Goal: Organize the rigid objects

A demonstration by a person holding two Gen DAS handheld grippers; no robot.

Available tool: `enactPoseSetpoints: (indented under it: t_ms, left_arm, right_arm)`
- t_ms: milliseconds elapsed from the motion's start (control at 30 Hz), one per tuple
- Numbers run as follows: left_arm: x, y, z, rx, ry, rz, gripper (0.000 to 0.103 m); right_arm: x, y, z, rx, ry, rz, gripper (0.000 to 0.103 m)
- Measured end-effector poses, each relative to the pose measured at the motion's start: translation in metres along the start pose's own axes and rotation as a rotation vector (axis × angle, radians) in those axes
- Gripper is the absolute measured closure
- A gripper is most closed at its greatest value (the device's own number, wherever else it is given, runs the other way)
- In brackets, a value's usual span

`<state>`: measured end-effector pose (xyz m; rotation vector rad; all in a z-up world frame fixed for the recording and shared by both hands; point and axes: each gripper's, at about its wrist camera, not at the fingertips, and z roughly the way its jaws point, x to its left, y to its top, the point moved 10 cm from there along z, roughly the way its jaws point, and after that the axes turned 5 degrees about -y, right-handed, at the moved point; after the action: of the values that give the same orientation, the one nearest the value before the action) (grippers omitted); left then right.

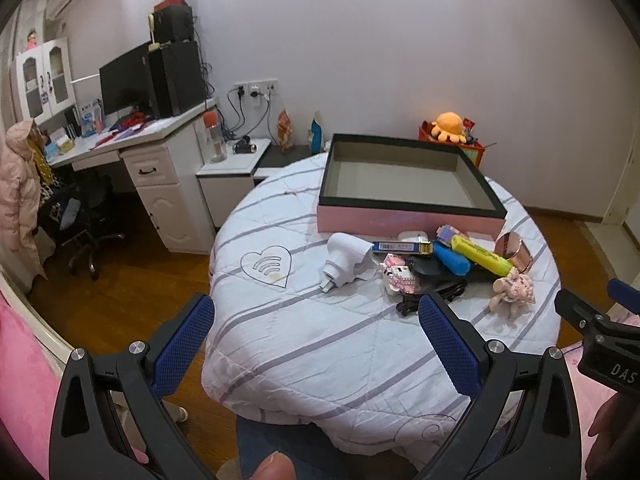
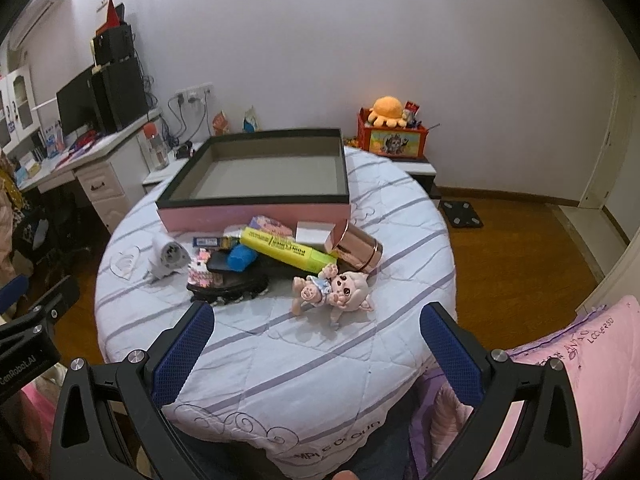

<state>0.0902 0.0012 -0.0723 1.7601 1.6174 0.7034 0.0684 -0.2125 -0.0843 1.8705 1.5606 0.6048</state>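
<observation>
Both grippers, left gripper [image 1: 316,320] and right gripper [image 2: 316,328], hung with jaws wide and empty above the near quilt [image 2: 304,360]. We judged the doll [image 2: 332,290], lying apart at the near edge of the pile before the box [image 2: 256,212], the easiest first pick: close across its body, lift clear, then carry over the box's near wall. Bare quilt in front left room to approach.

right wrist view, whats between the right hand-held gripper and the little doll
Nothing. In the right wrist view only bare striped quilt lies between the open right hand-held gripper and the doll.
</observation>
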Motion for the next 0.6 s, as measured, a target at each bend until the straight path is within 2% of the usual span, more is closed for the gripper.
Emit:
enactPoseSetpoints:
  t_ms: [133,467,533,600]
  left_arm:
    - [-0.006,0.001,0.012,0.020,-0.017,0.003,0.000]
    - [-0.012,0.011,0.010,-0.012,-0.034,-0.023,0.000]
    - [-0.011,0.008,0.016,-0.002,-0.037,-0.025,0.000]
    - [-0.010,0.005,0.024,0.022,-0.034,-0.031,0.000]
  right_arm:
    - [0.000,-0.004,0.020,0.055,0.009,0.002,0.000]
    - [-0.005,0.001,0.023,0.058,-0.002,0.006,0.000]
    - [-0.010,-0.004,0.029,0.064,-0.015,0.006,0.000]
    - [-0.014,-0.014,0.044,0.106,-0.013,0.012,0.000]
